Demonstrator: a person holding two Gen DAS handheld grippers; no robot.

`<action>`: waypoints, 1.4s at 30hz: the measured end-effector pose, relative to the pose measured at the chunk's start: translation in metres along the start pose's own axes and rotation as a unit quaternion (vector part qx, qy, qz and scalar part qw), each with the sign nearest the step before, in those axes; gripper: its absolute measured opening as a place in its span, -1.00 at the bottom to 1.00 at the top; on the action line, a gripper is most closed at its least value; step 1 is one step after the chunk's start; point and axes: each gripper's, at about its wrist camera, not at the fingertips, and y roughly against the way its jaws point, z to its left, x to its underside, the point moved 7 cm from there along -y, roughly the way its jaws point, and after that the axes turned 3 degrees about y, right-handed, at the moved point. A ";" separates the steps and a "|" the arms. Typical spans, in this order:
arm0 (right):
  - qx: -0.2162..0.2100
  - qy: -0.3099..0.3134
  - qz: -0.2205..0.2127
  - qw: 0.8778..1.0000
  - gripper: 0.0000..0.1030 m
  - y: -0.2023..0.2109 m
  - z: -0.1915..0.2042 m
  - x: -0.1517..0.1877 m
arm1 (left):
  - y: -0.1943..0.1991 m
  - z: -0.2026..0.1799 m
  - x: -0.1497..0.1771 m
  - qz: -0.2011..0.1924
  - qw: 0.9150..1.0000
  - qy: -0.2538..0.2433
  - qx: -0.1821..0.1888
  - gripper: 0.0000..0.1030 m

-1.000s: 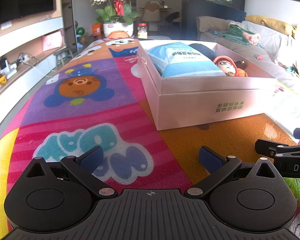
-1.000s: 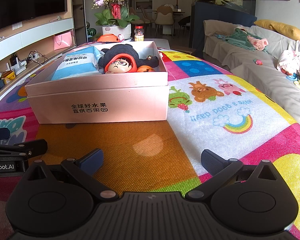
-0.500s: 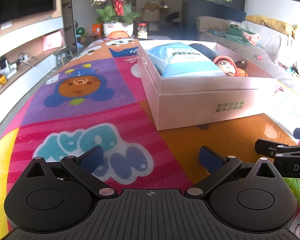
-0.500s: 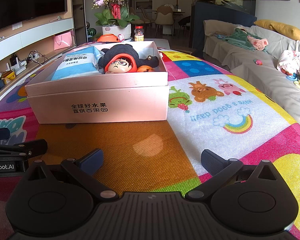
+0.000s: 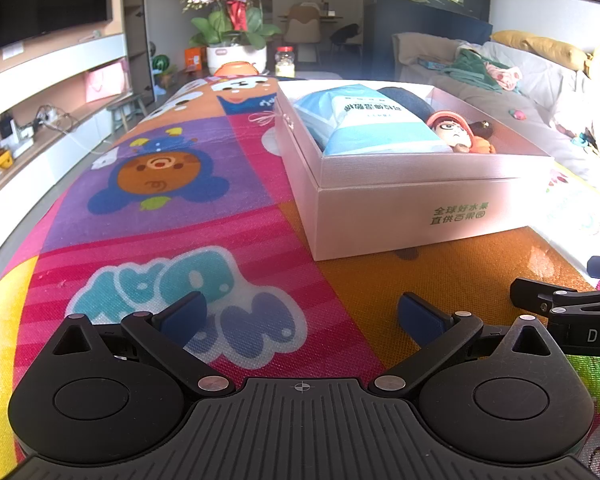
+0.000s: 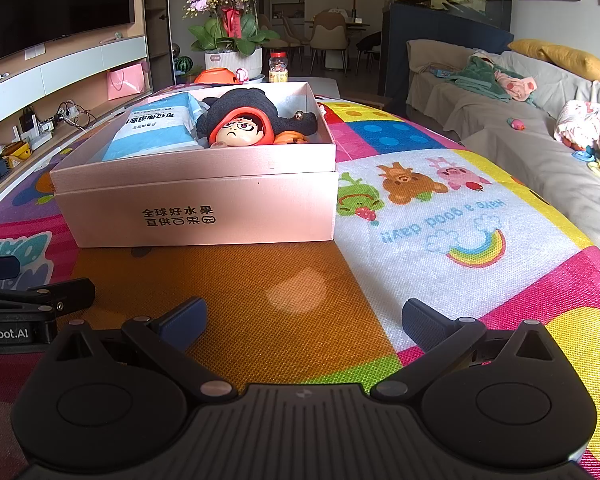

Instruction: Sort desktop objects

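A pale pink box (image 5: 400, 216) (image 6: 204, 216) stands on the colourful cartoon mat (image 5: 160, 208) (image 6: 440, 224). Inside lie a blue-and-white packet (image 5: 364, 124) (image 6: 156, 128) and a doll with an orange hood and black clothes (image 5: 452, 130) (image 6: 240, 130). My left gripper (image 5: 300, 316) is open and empty, low over the mat, short of the box's near left corner. My right gripper (image 6: 302, 318) is open and empty, low over the orange patch in front of the box. Each gripper's side shows at the edge of the other's view (image 5: 560, 304) (image 6: 32, 300).
A potted orchid (image 6: 232, 28), a jar (image 6: 278, 68) and an orange item (image 6: 216, 76) stand beyond the far end of the mat. A sofa with clothes and toys (image 6: 520, 92) runs along the right. A TV shelf unit (image 5: 40, 92) runs along the left.
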 end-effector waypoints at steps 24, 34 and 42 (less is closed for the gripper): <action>0.000 0.000 0.000 1.000 1.00 0.000 0.000 0.000 | 0.000 0.000 0.000 0.000 1.000 0.000 0.000 1.00; 0.000 0.000 0.000 1.000 1.00 -0.001 0.000 0.000 | 0.000 -0.001 0.000 0.000 1.000 0.001 0.001 1.00; -0.001 -0.001 0.000 1.000 1.00 -0.001 0.000 0.000 | -0.001 -0.005 -0.002 0.003 1.000 -0.006 0.011 1.00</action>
